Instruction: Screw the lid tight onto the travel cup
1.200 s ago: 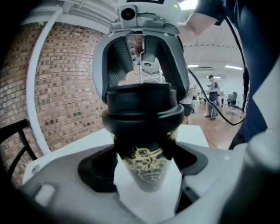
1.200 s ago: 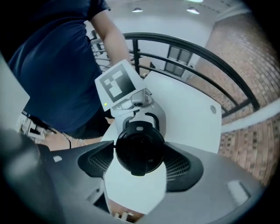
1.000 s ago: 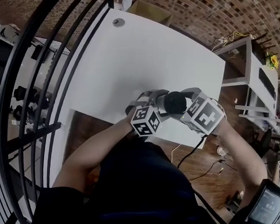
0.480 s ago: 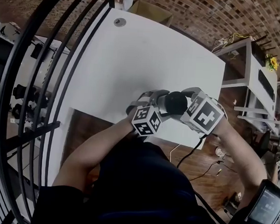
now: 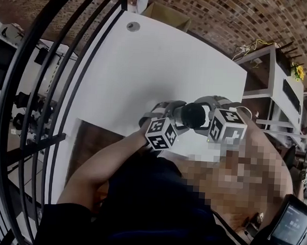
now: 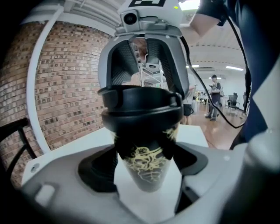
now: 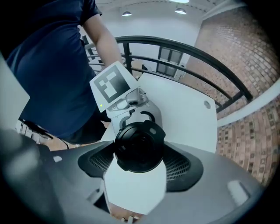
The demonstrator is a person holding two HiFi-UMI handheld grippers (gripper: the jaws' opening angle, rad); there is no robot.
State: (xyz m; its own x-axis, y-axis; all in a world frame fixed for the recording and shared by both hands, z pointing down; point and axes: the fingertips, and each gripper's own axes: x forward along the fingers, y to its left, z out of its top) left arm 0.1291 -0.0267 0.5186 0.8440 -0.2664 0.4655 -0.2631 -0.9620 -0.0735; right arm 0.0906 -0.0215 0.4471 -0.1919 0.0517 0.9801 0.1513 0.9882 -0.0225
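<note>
- The person's left forearm (image 5: 107, 166) reaches from the near edge up to the left tongs (image 6: 146, 155), whose marker cube (image 5: 160, 134) sits just near of the cup.
- The left tongs are closed on the body of the travel cup (image 6: 146, 170). The 2 pads (image 6: 103, 168) press its black, gold-patterned wall from either side, below the lid.
- The cup is held between the 2 tools, over the near right part of the white worktop (image 5: 146, 67), close to its near edge.
- The right tongs (image 7: 139, 151) come in from the right, facing the top of the cup. Their jaws stand wide and are clamped on the black lid (image 7: 139, 144), with a ribbed pad touching the rim on each side.
- The lid sits on the mouth of the cup; how far it is screwed down cannot be told.
- A round grommet (image 5: 132, 26) is set in the far left part of the worktop.
- A cardboard box (image 5: 165, 14) stands beyond the far edge, on brick paving.
- A black railing (image 5: 36, 86) curves along the left side.
</note>
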